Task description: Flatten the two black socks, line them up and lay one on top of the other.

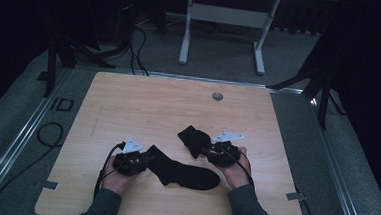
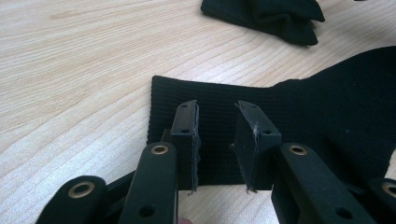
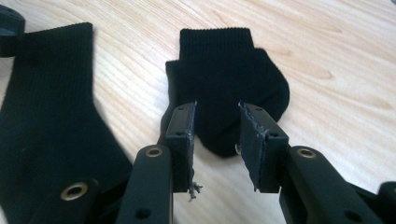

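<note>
The flat sock [image 1: 182, 171] lies stretched out on the near middle of the wooden counter [image 1: 143, 104], its cuff end toward the left claw [image 1: 148, 158] and its foot end pointing right and near. In the left gripper view that flat sock [image 2: 299, 116] spreads under and beyond the left claw [image 2: 217, 140]: the cuff's edge sits just below the two pads, which stand apart with bare ribbed cloth showing between them and do not press on it. The claw is open, holding nothing.

A little farther and to the right lies the folded sock [image 1: 193, 139], bunched into a short, thick shape, apart from the flat one with a strip of counter between them. The right claw [image 1: 205, 151] points at its near right end. In the right gripper view the folded sock [image 3: 224, 88] runs away from the right claw [image 3: 217, 140], its rounded end lying between the two pads; there is a gap on each side, so this claw too is open and grips nothing. The flat sock [image 3: 46, 121] shows at the left of that view.

Each claw is held in one of the person's hands at the near edge.
</note>
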{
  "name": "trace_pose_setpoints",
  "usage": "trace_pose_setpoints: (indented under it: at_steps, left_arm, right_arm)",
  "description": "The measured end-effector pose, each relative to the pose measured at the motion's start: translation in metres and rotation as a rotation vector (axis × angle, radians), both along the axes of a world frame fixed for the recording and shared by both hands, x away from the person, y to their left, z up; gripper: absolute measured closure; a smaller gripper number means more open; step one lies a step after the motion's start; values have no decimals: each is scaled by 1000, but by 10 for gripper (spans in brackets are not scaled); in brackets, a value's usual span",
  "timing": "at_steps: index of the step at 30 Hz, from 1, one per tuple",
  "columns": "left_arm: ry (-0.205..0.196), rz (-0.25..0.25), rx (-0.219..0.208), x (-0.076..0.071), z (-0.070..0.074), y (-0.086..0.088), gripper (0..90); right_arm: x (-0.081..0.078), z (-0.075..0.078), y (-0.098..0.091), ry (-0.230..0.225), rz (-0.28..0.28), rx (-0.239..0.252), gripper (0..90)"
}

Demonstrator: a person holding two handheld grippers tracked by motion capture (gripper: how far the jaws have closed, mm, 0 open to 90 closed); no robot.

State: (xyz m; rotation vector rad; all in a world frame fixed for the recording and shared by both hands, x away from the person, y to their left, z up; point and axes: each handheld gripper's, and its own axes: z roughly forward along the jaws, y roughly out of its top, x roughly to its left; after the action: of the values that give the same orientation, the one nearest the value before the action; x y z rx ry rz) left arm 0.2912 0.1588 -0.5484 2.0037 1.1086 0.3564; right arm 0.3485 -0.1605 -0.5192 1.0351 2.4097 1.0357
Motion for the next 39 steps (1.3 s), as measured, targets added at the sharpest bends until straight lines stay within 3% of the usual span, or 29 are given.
trace_pose_setpoints:
  at_steps: [9, 13, 16, 19, 22, 23, 24, 26, 33, 39]
  left_arm:
    - [-3, -6, 5, 0, 0, -3, 705]
    - [3, -9, 7, 0, -1, -4, 700]
    - [5, -9, 8, 0, -1, -4, 699]
    - [3, -8, 7, 0, -2, -4, 698]
    - [4, -8, 6, 0, -2, -4, 697]
    - [3, -9, 8, 0, -2, -4, 696]
    - [3, -9, 8, 0, -2, -4, 696]
    - [4, -6, 3, 0, -2, -4, 696]
    - [4, -5, 2, 0, -1, -4, 697]
    - [3, -1, -3, -1, -1, -4, 697]
  right_arm:
    - [11, -6, 10, 17, 10, -14, 564]
    - [12, -12, 14, 29, 10, -61, 516]
    - [11, -15, 17, 3, 5, -105, 484]
    - [14, -19, 19, 14, 9, -121, 484]
    - [19, -26, 20, 39, 8, -143, 514]
    - [21, -30, 20, 43, 5, -147, 692]
    - [21, -30, 20, 43, 5, -147, 692]
    - [20, -26, 17, 33, -21, -134, 807]
    - [11, -8, 8, -13, -14, -102, 824]
    - [4, -2, 1, -18, -7, -99, 823]
